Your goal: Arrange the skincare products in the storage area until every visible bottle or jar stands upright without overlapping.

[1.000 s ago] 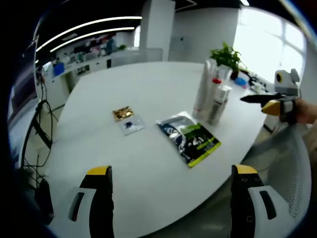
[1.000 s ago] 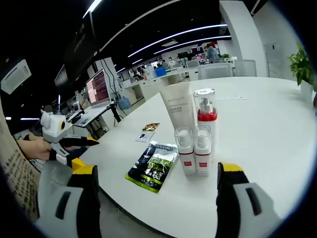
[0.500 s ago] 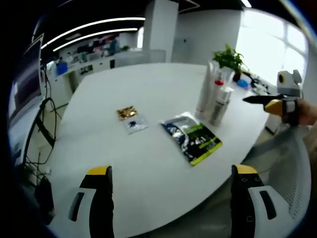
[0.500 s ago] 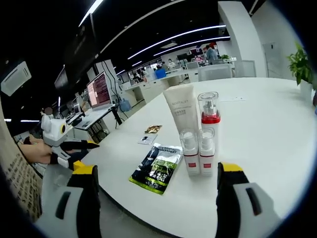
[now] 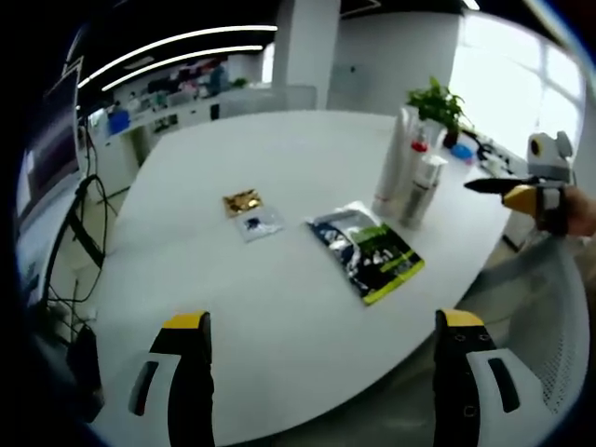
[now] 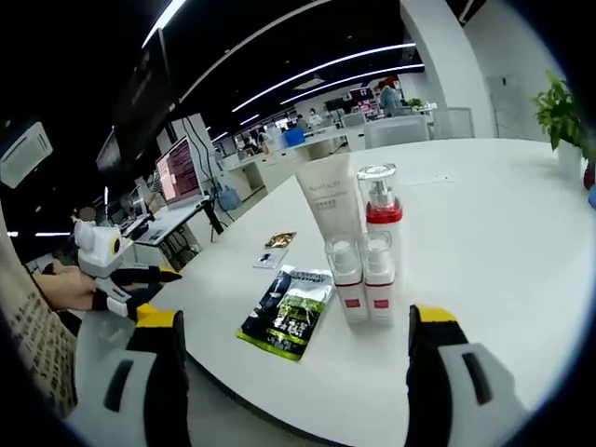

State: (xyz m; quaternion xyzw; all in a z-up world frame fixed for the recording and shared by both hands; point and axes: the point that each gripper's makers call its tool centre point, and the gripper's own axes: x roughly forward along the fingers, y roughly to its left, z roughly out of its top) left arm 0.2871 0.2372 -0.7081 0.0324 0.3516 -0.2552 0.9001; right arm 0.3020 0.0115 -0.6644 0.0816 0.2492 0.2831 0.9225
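A white round worktop (image 5: 279,186) is seen across the middle of the left gripper view. A dark green-and-black pouch (image 5: 365,251) is laid flat right of centre, with two small sachets (image 5: 250,212) left of it. A potted plant (image 5: 438,102) is seen at upper right. In the right gripper view, monitors (image 6: 182,168) are placed at left.

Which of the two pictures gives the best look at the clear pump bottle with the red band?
The right gripper view: the clear pump bottle with the red band stands near, its pump plain. In the left gripper view it is far, small and half hidden behind neighbouring bottles.
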